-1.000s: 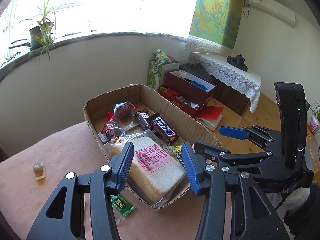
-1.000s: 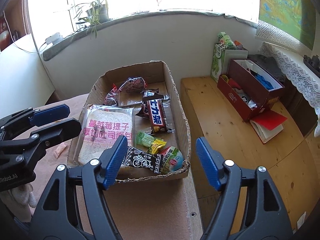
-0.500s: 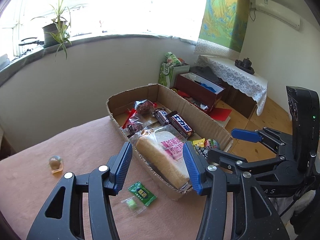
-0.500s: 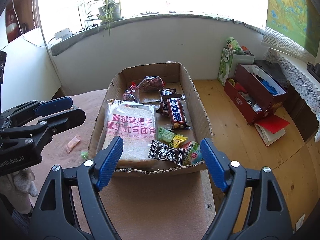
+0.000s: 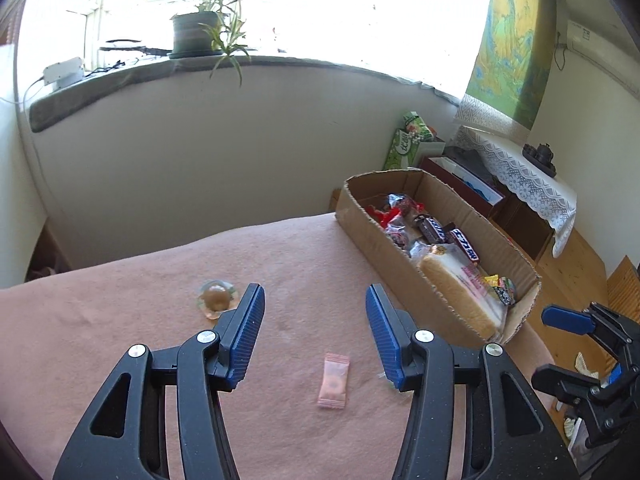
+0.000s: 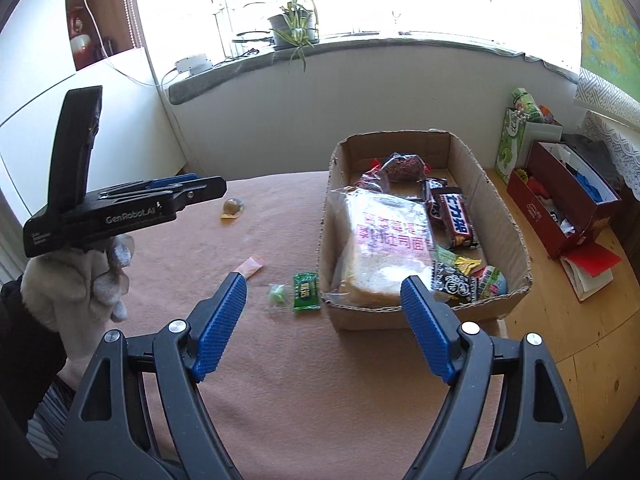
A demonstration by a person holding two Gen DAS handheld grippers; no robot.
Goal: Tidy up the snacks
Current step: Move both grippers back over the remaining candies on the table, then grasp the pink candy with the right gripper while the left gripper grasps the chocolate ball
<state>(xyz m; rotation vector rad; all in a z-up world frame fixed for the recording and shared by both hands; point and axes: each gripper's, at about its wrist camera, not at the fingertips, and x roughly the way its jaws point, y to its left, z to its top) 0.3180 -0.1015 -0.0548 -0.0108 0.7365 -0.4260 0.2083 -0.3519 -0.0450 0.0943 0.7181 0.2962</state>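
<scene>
Your left claw (image 5: 314, 328) hangs with its jaws spread wide and nothing between them, above the pink-covered desk (image 5: 120, 320). A pink candy wrapper (image 5: 334, 380) lies flat on the cloth just below the gap, nearer the right finger. A clear-wrapped round sweet (image 5: 216, 299) sits just beside the tip of the left finger.

Your right claw (image 6: 324, 320) is also wide and empty. Between its fingers, further out, a green packet (image 6: 306, 291) and a small green candy (image 6: 278, 294) lie side by side, just left of the cardboard box (image 6: 404, 318). The box holds a bagged bread loaf (image 6: 386, 244), a chocolate bar (image 6: 456, 220) and smaller snacks.
</scene>
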